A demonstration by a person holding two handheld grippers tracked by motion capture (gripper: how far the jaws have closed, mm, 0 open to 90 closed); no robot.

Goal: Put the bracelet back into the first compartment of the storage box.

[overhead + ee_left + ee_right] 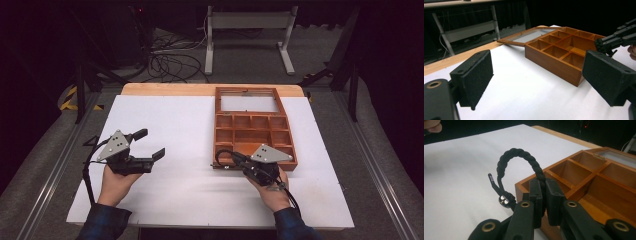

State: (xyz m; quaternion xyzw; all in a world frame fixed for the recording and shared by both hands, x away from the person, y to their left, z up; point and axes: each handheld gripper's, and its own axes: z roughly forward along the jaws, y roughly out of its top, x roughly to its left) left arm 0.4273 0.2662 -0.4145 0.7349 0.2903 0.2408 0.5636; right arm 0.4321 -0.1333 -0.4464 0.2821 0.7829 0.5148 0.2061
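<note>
The landmark here is the open wooden box with many small compartments (252, 131), which lies on the white sheet covering the table (175, 120); its glass-panelled lid (248, 102) is folded flat behind it, on the far side from the person. The right gripper (543, 192) has its two black jaws pressed together on a black braided cord bracelet (516, 157), so the bracelet is clamped and lifted in the air. In the right gripper view the bracelet makes an arch above the jaws, just over the near left corner of the box, and its small dark bead with pale marks (504, 200) hangs beside the box wall, over the white sheet. In the high view the right gripper (239, 161) is at the near edge of the box, with the cord loop (222, 156) at the near left corner. The left gripper (150, 144) is well apart from the box, to its left over the white sheet, and its jaws stand wide apart with nothing between them; in the left gripper view the box is seen between the two pads (477, 75).
</note>
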